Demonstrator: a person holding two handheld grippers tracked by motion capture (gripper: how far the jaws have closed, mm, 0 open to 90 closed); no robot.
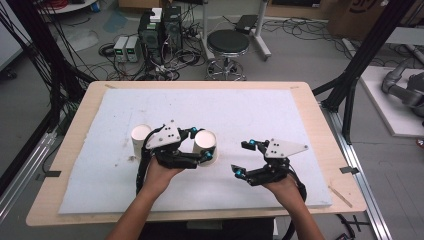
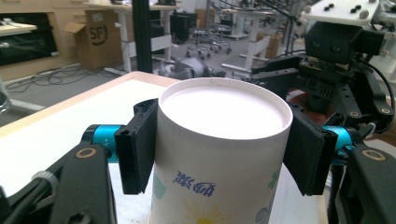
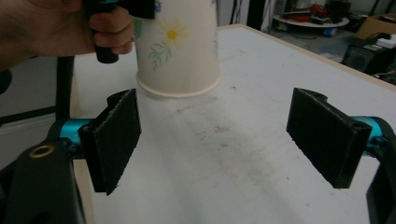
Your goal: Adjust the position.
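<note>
Flowered paper cup [image 1: 205, 146], upside down on the white mat [image 1: 260, 115] of the desk [image 1: 310, 100], clamped at its sides by the left tongs [image 1: 200, 145]. Right tongs [image 1: 245, 157], to the right of that cup and apart from it, spread wide with nothing between the pads. Second white cup [image 1: 140, 138] stands just left of the left tongs.

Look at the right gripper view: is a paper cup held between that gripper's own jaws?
No: the right gripper has its jaws wide apart over bare white mat, while the flowered paper cup stands farther off.
</note>
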